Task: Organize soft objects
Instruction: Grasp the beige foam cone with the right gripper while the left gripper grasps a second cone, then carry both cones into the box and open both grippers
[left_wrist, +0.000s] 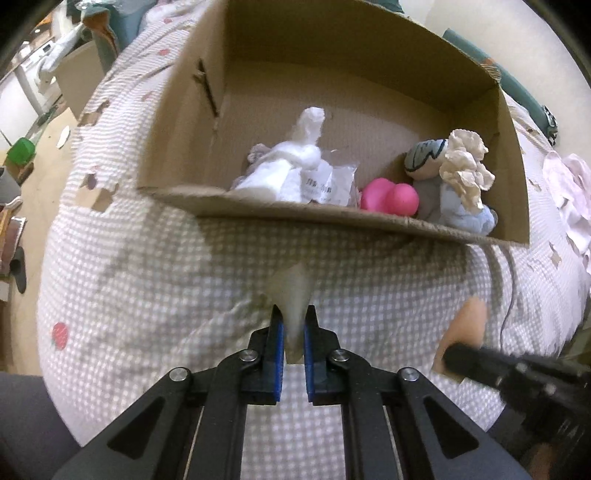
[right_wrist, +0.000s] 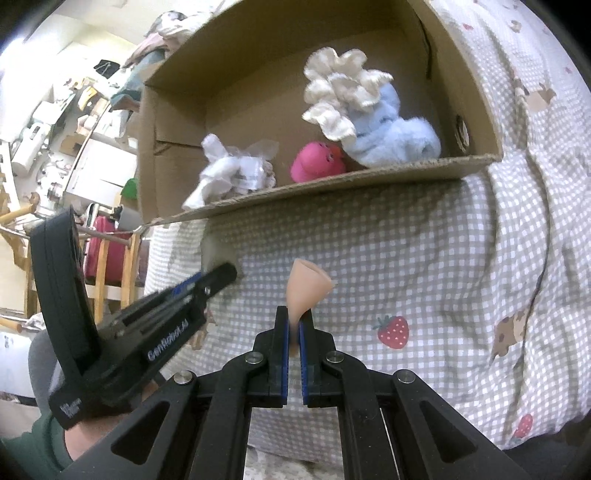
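My left gripper (left_wrist: 293, 314) is shut on a pale, blurred soft piece (left_wrist: 291, 288), held just above the checked bedspread (left_wrist: 147, 280) in front of the cardboard box (left_wrist: 258, 210). My right gripper (right_wrist: 294, 314) is shut on a peach-coloured soft cup (right_wrist: 308, 282) that sticks up past its fingertips. Each gripper shows in the other's view: the right gripper (left_wrist: 452, 354) with the peach cup (left_wrist: 467, 325), and the left gripper (right_wrist: 231, 271) with the pale piece (right_wrist: 218, 254). Inside the box lie a white bagged bundle (left_wrist: 295, 173), a pink toy (left_wrist: 389, 195), a cream ruffled cloth (left_wrist: 465, 166) and a blue plush (right_wrist: 391, 136).
The open box sits on the bed with its low front wall (right_wrist: 332, 184) facing me. A thin cable (left_wrist: 511, 288) runs across the bedspread on the right. Pale clothing (left_wrist: 569, 192) lies right of the box. Beyond the bed's left edge are the floor, a green tub (left_wrist: 20, 151) and wooden chairs (right_wrist: 110, 266).
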